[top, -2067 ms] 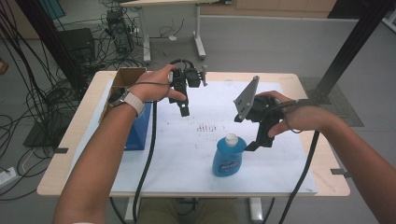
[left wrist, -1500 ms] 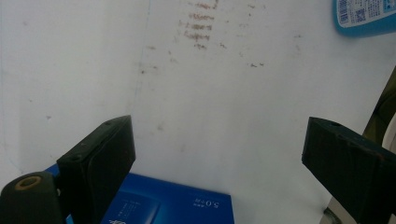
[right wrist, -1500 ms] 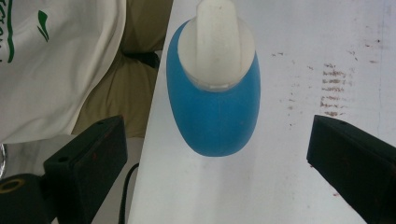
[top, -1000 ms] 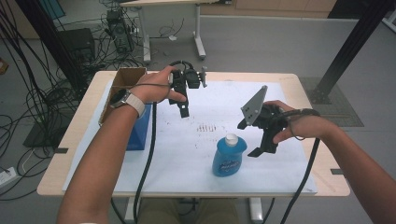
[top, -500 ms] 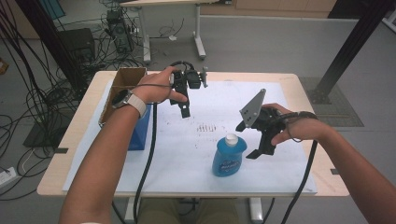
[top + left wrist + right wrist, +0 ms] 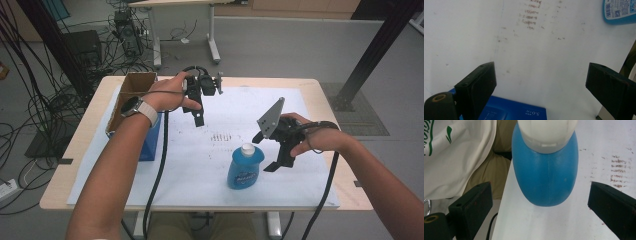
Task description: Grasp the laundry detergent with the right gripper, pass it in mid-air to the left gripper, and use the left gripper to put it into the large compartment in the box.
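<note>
A blue soap bottle (image 6: 245,169) with a white cap stands upright on the white sheet near the front of the table. My right gripper (image 6: 263,153) hovers just right of it, jaws open. In the right gripper view, the bottle (image 6: 546,172) sits ahead of the open right gripper (image 6: 539,205), apart from both pads. My left gripper (image 6: 205,106) is held above the sheet at the back left, pointing down. The left gripper (image 6: 539,85) is open with nothing in it over bare paper, with the bottle's label (image 6: 621,10) at the top right corner.
A blue box (image 6: 150,140) stands at the table's left, with an open cardboard box (image 6: 131,90) behind it. The blue box's top (image 6: 511,111) lies under the left jaw. Faint brown marks (image 6: 222,136) dot the sheet's middle. The person's white shirt (image 6: 456,152) is beyond the table edge.
My right gripper has drifted slightly toward the near edge, staying beside the bottle. The left gripper has held still, and the bottle has not moved.
</note>
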Motion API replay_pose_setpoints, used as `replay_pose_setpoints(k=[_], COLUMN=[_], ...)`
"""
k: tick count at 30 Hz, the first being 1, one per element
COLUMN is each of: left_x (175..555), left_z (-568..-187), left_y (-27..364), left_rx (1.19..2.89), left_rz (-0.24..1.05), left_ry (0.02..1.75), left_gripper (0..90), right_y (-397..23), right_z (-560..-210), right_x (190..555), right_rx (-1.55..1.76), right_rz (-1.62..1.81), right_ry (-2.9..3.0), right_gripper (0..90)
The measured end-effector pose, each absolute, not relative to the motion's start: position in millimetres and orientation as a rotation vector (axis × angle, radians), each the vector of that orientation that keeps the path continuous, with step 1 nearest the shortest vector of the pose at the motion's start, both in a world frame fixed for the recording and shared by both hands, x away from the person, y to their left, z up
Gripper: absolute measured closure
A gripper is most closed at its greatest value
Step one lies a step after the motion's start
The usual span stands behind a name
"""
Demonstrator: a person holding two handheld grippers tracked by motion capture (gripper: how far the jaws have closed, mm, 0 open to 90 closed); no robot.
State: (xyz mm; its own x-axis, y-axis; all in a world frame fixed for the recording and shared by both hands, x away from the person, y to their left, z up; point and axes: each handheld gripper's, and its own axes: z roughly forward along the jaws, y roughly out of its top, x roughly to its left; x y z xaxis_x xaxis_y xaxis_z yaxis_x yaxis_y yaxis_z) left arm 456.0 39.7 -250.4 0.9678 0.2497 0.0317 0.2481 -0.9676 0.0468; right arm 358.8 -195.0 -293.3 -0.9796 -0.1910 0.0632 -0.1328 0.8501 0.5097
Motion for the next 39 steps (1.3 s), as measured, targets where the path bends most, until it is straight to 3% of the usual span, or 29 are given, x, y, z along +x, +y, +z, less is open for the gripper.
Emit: replay_pose_setpoints(k=[39], left_x=[456.1], left_z=[-253.2], left_y=[38.6], left_rx=[3.083], left_rz=[0.049], left_ry=[0.404], left_gripper=[10.0], right_y=[-194.2], right_z=[-298.1], right_x=[362.6], right_rx=[0.278], right_rz=[-0.812], right_ry=[-2.896], right_gripper=[5.8])
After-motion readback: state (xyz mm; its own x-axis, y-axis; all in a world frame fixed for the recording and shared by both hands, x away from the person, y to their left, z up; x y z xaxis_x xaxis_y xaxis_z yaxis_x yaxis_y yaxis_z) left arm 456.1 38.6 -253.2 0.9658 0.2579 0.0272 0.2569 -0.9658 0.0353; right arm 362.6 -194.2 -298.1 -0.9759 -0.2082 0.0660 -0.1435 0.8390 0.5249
